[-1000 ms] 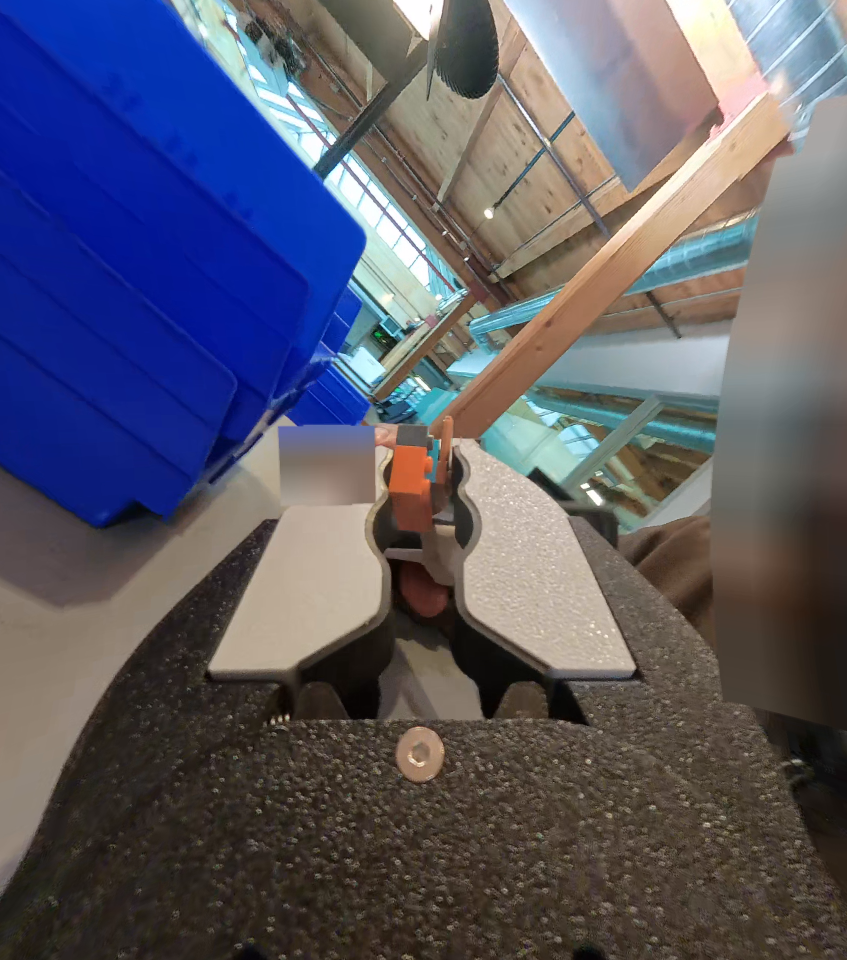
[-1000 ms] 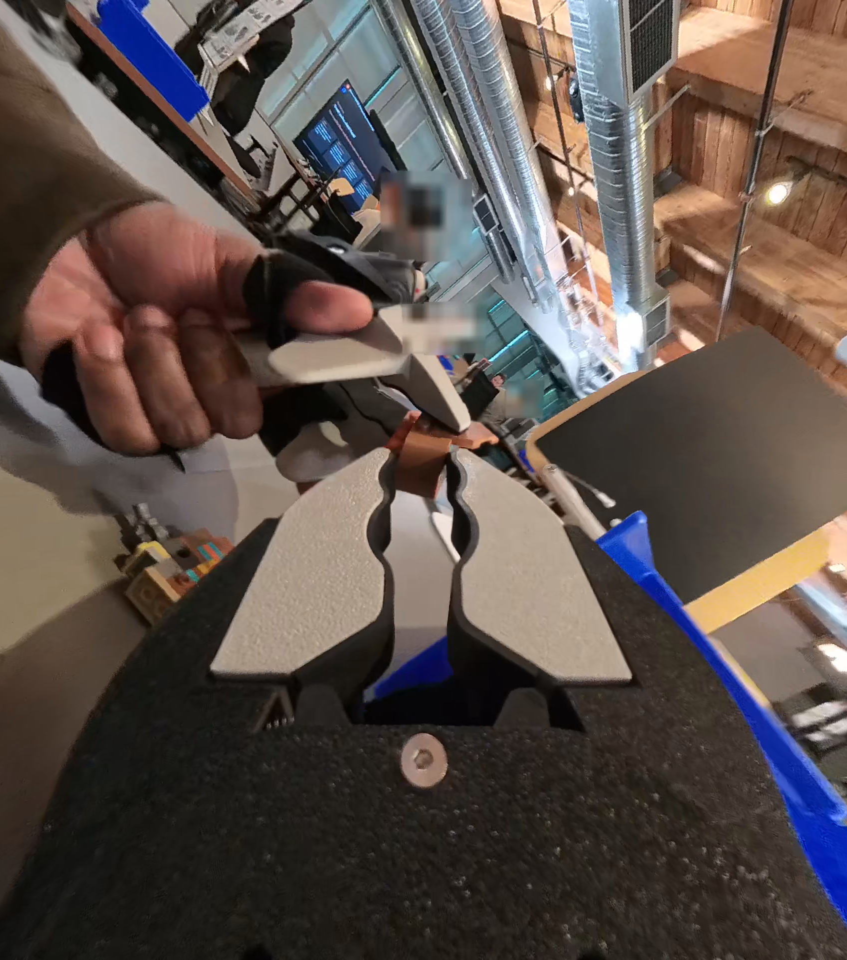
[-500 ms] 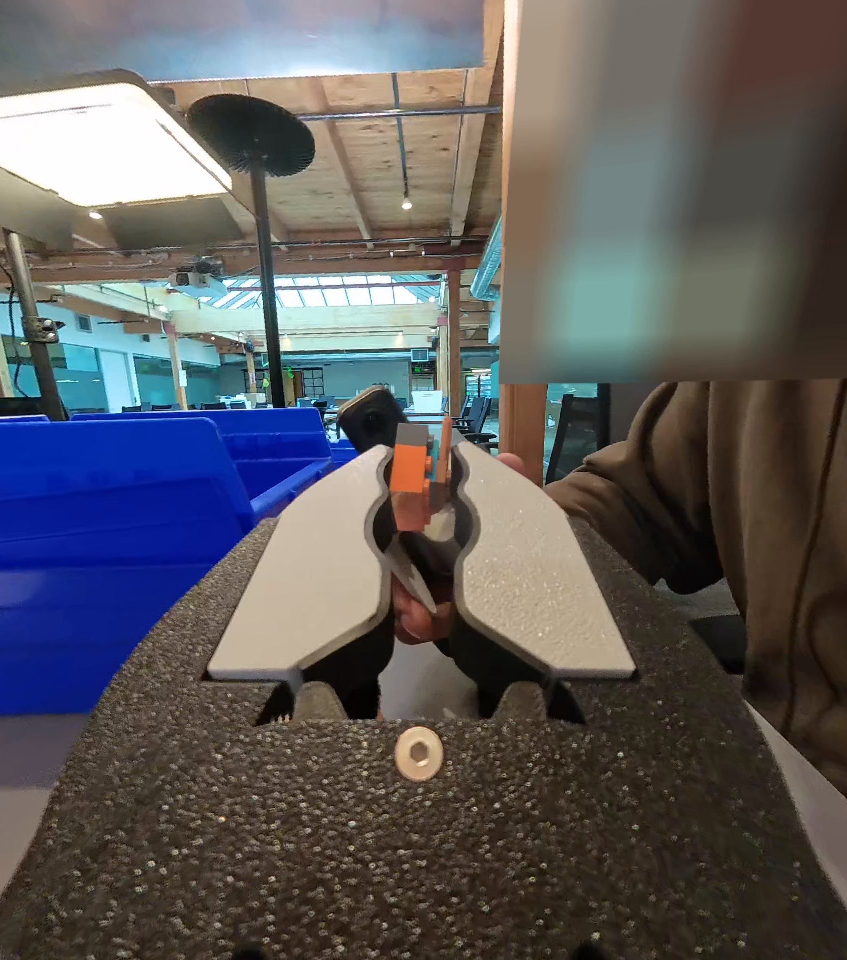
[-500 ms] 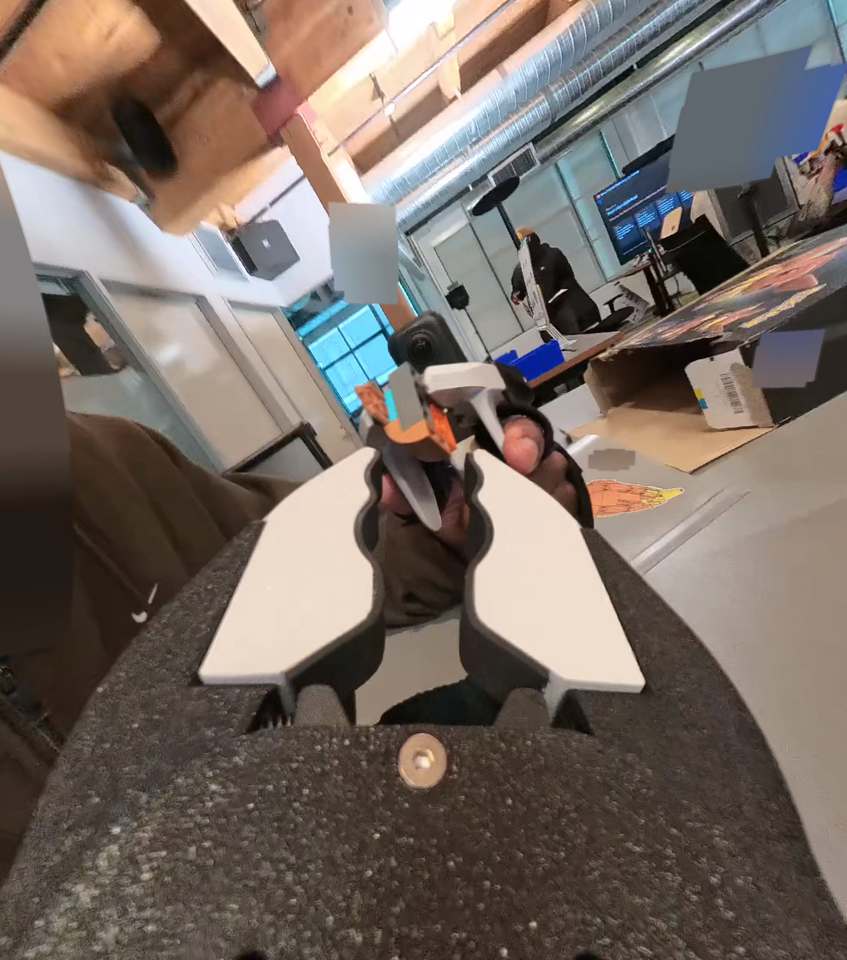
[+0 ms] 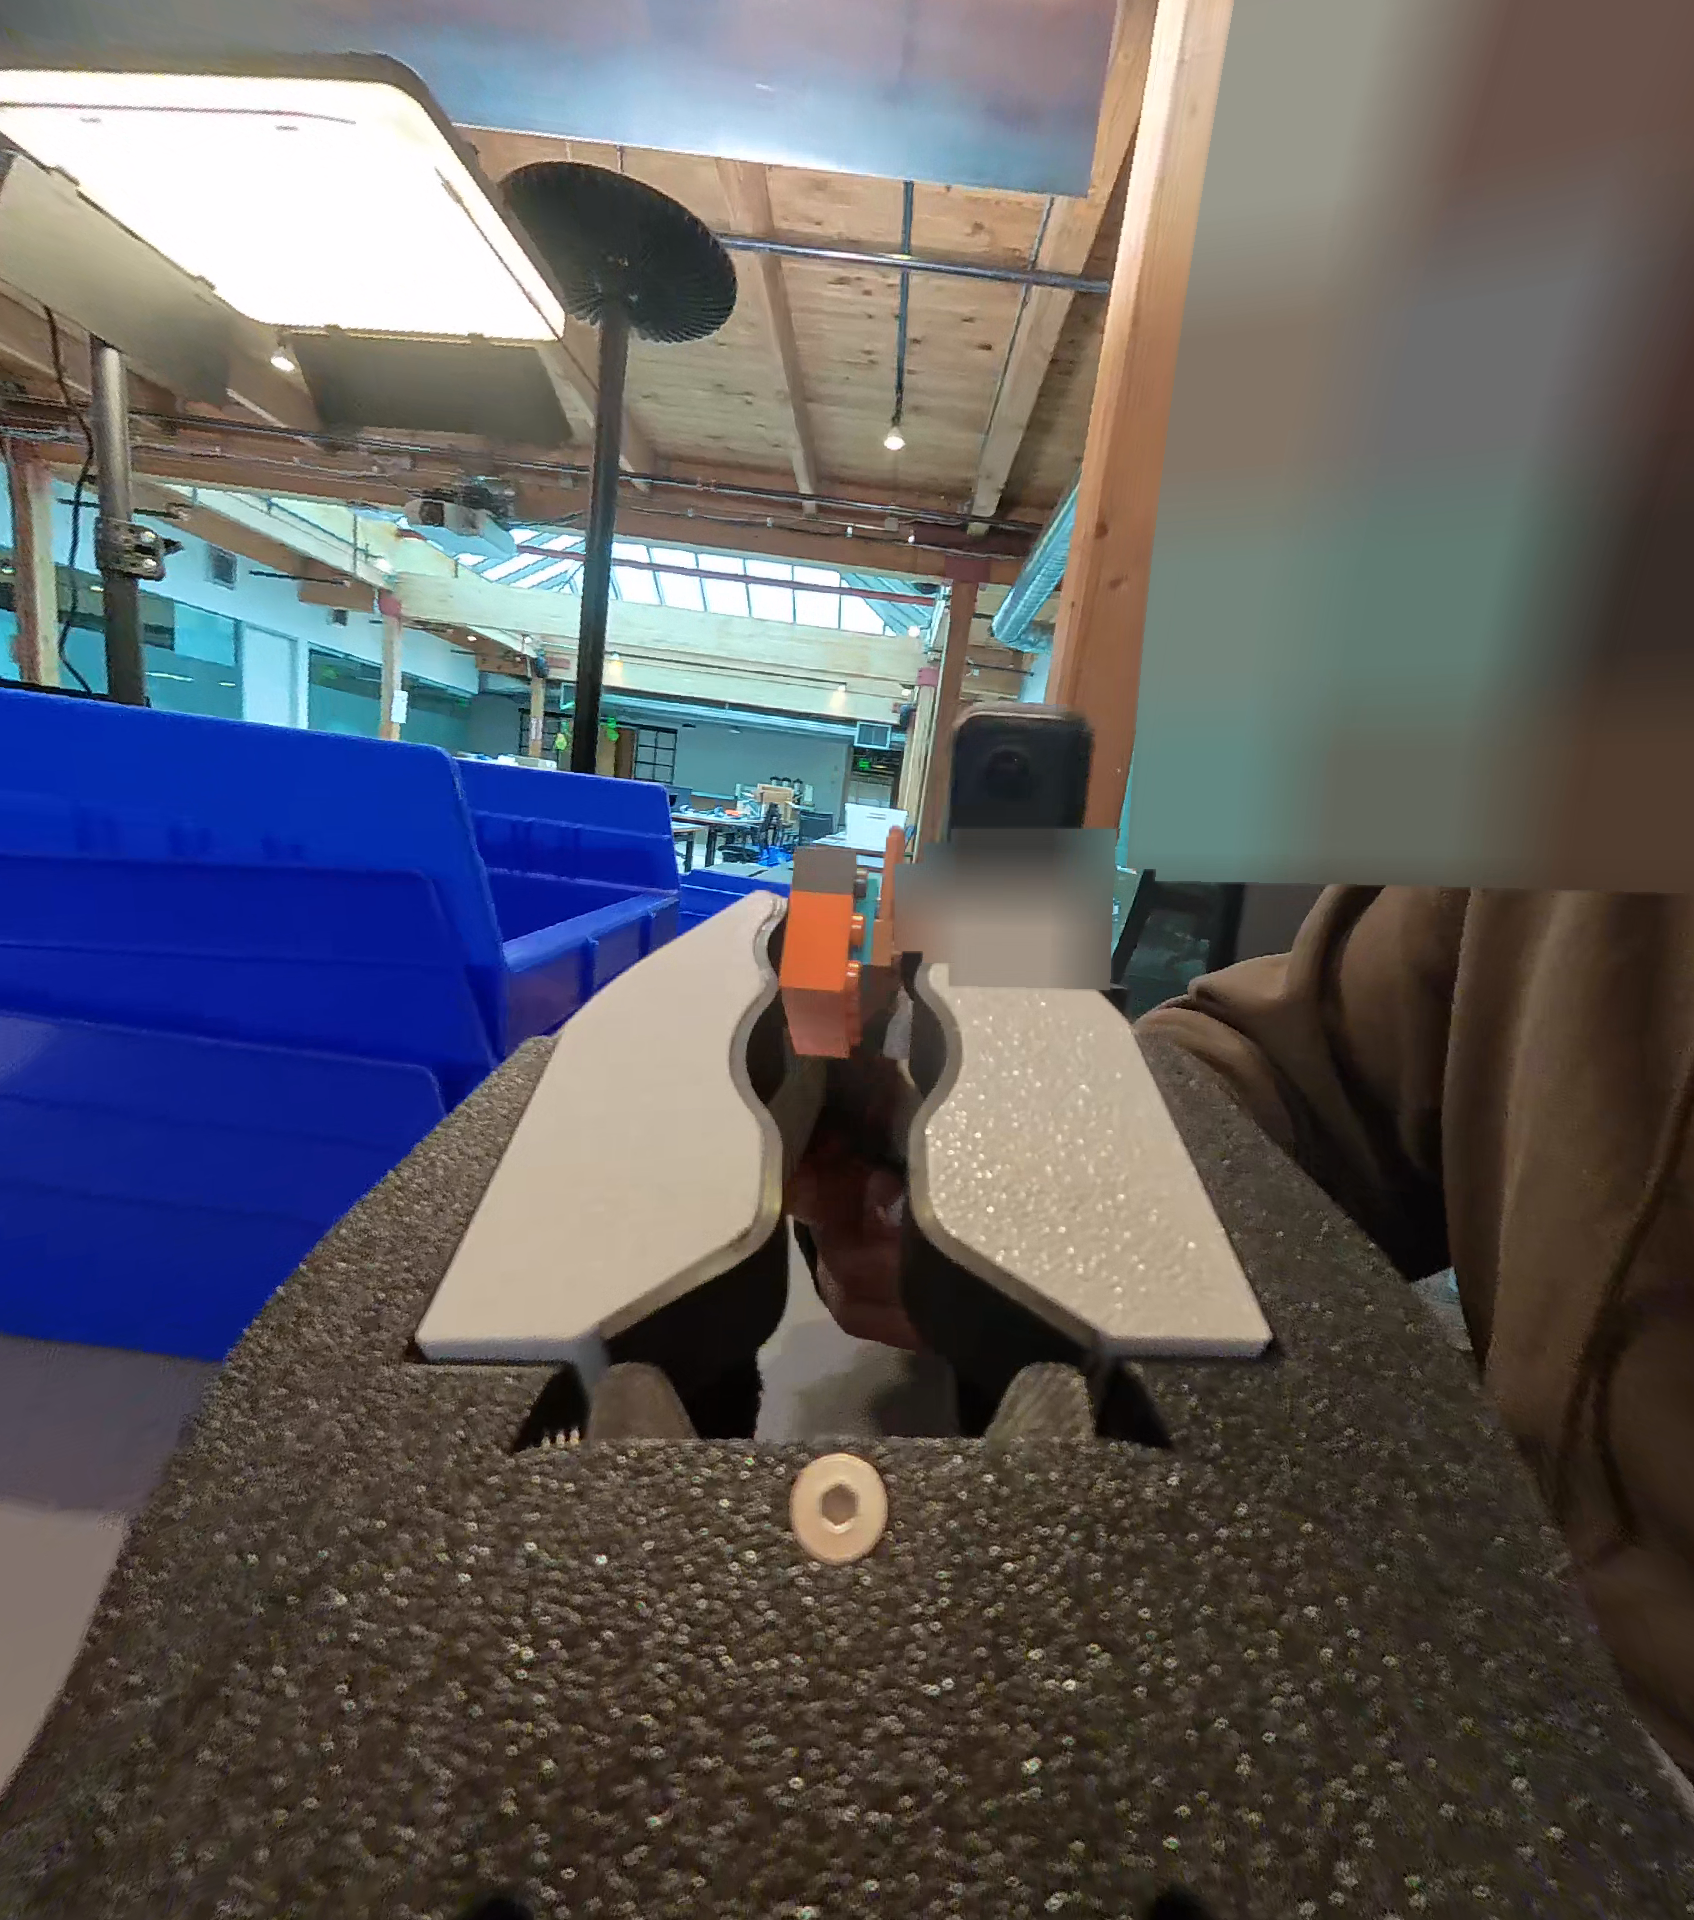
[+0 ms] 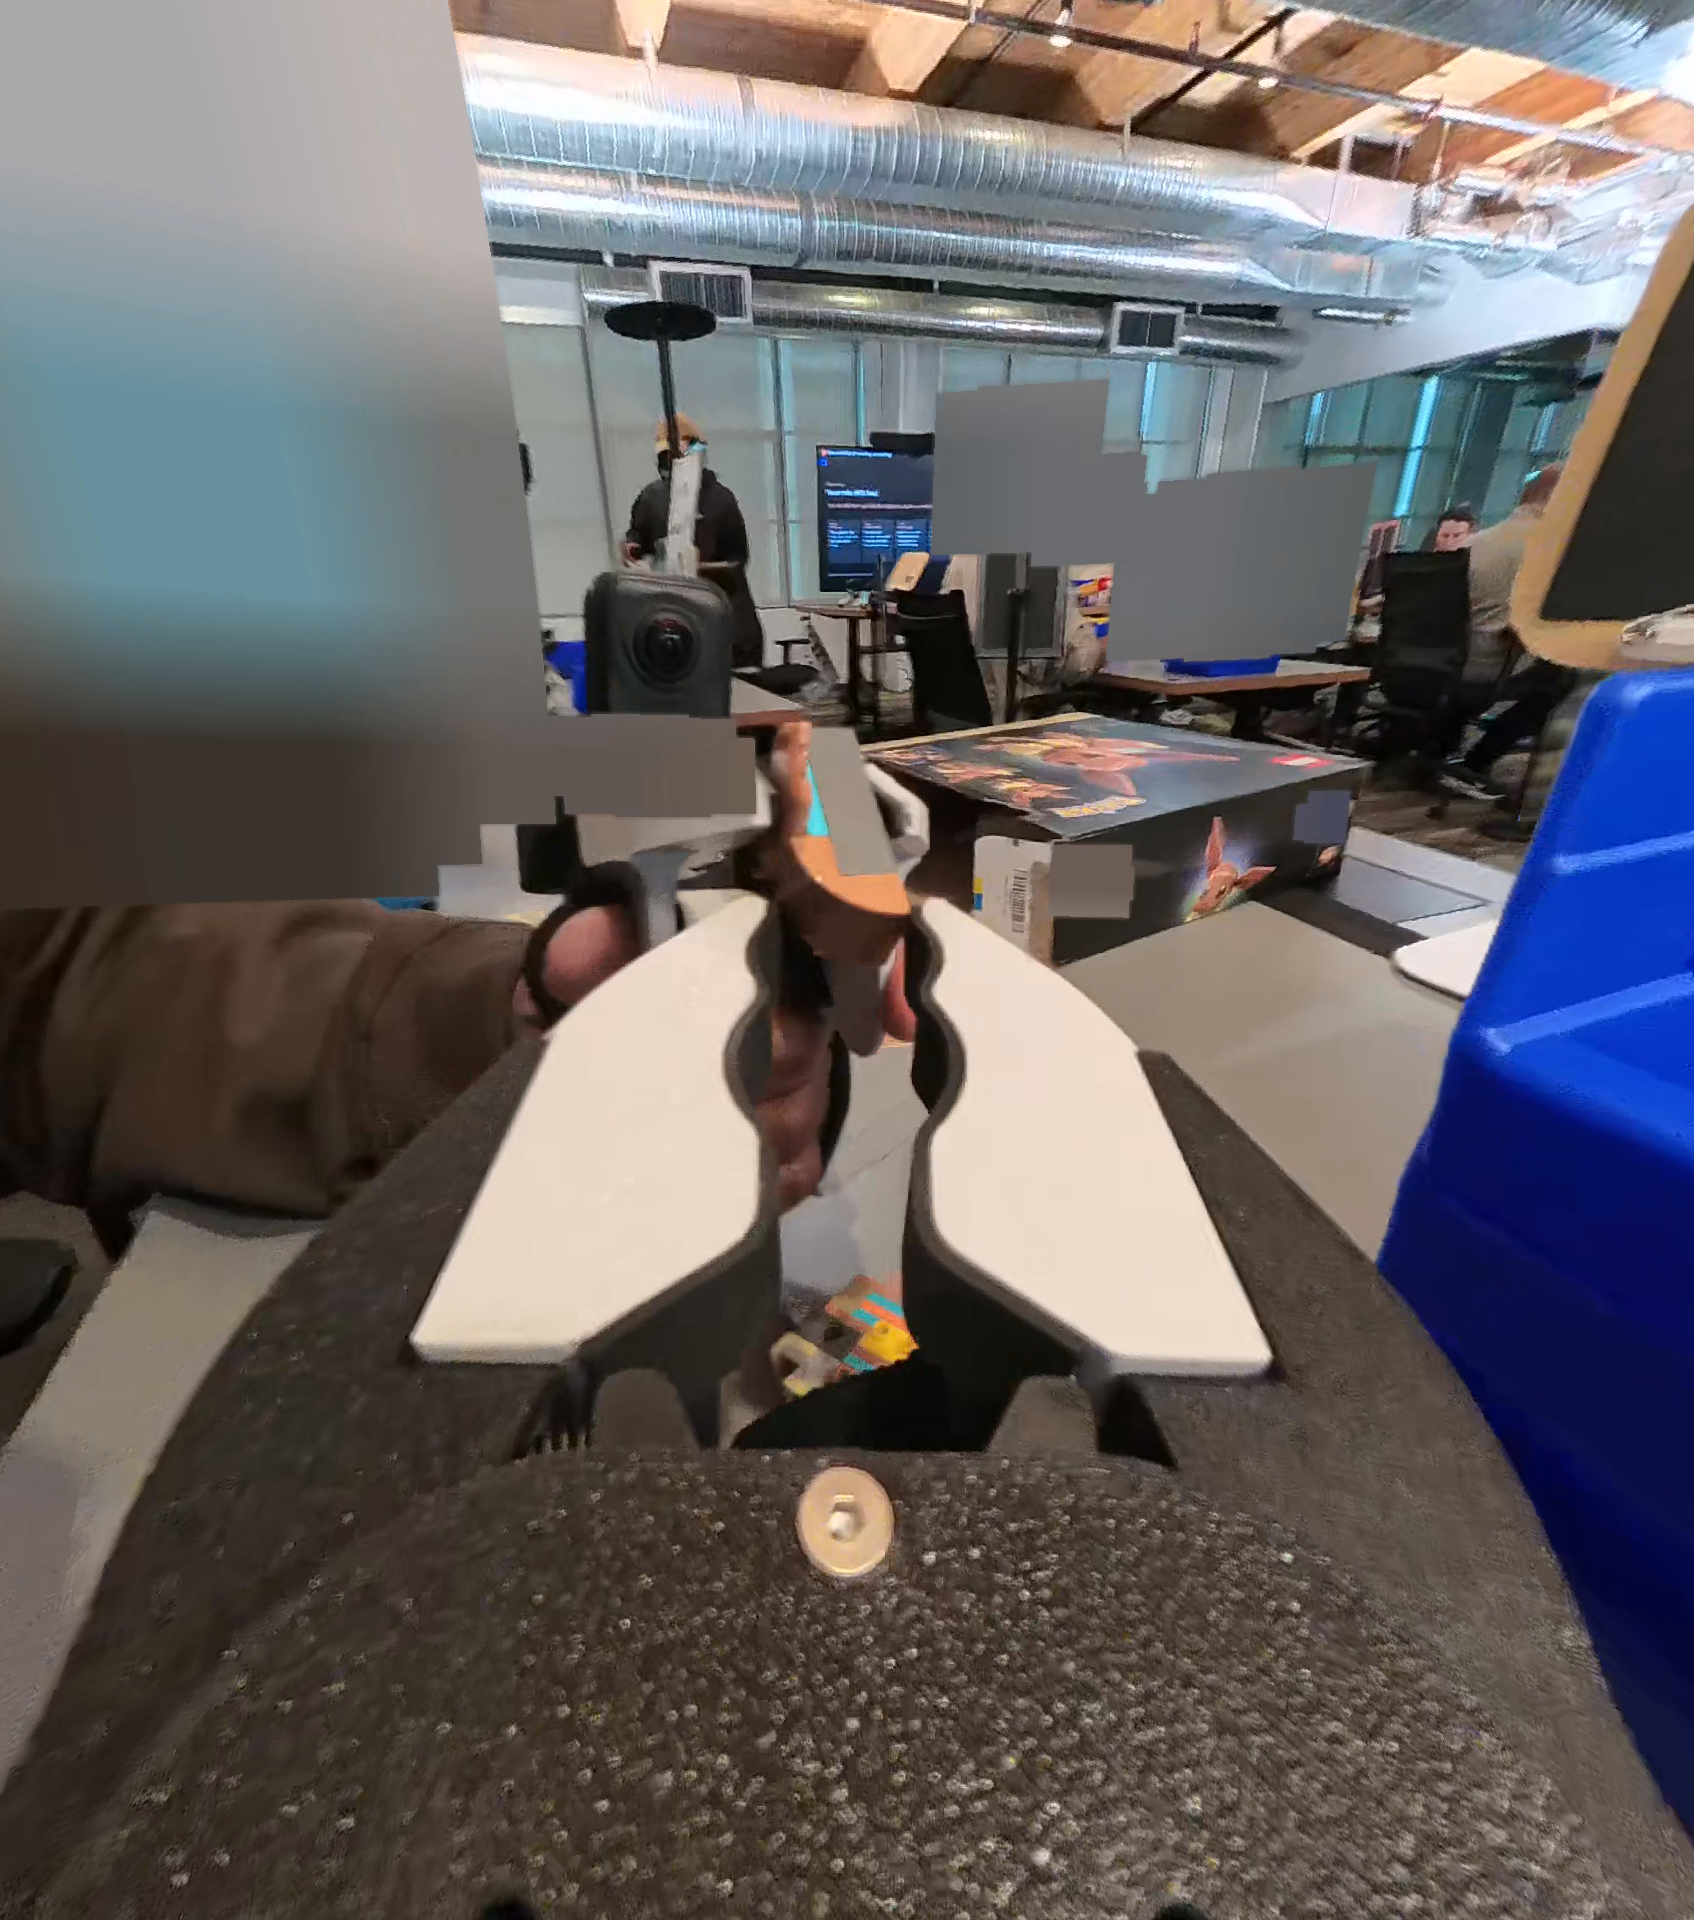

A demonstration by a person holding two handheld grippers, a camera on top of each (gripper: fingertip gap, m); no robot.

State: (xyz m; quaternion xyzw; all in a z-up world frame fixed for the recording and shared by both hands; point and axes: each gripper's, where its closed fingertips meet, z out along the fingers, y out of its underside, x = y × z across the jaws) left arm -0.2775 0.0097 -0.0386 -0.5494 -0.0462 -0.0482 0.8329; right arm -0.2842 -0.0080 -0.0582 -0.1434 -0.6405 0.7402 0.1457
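My left gripper [image 5: 848, 935] is shut on a small brick assembly [image 5: 822, 966] of orange, grey and teal pieces, held up in the air. My right gripper [image 6: 838, 914] is shut on the brown and orange end of the same assembly [image 6: 848, 883]. The two grippers face each other, tips nearly touching. The right gripper's camera [image 5: 1019, 774] shows just behind the assembly in the left wrist view. The left gripper's camera [image 6: 656, 644] and the hand [image 6: 573, 956] holding it show in the right wrist view.
Blue bins [image 5: 199, 935] stand to the left in the left wrist view, and one [image 6: 1601, 1039] is close on the right in the right wrist view. A printed box [image 6: 1134, 790] lies on the grey table. Loose coloured bricks [image 6: 853, 1340] lie below. A brown sleeve [image 5: 1549, 1143] is near. My two grippers' fingertips are within a few centimetres of each other.
Both grippers have swung from a steep tilt to roughly level while staying shut on the shared brick assembly. The bins and table now sit lower in both views.
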